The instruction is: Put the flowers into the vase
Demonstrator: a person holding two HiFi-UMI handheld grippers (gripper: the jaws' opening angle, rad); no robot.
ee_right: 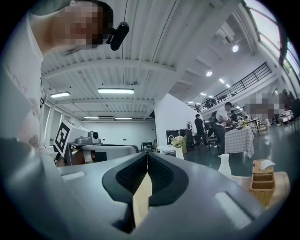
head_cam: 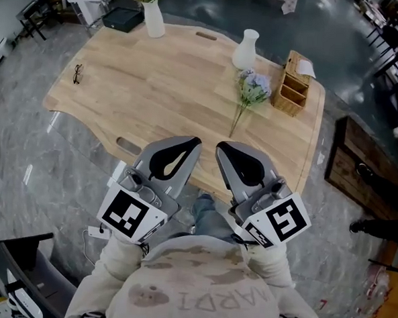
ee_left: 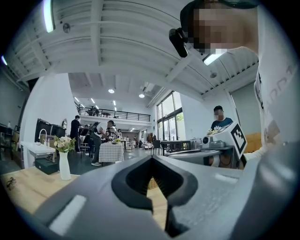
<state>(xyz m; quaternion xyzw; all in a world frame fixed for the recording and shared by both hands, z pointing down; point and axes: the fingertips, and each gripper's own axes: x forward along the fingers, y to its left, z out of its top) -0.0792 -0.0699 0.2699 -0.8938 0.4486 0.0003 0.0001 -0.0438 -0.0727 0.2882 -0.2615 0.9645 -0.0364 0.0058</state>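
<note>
Wooden counter (head_cam: 156,85) carries the flowers (head_cam: 252,88), lying flat just before the empty vase (head_cam: 245,50). Left hand-held gripper (head_cam: 189,148) and right hand-held gripper (head_cam: 226,150) hover at its near edge, jaws closed, holding nothing. Best pinch the stem low.

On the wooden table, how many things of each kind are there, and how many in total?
Vases: 2 (empty vase, vase with flowers)
Loose flowers: 1 bunch
Wooden box: 1
Glasses: 1
Total: 5

On table (head_cam: 163,85), flowers (head_cam: 253,88) before vase (head_cam: 245,50)
</note>
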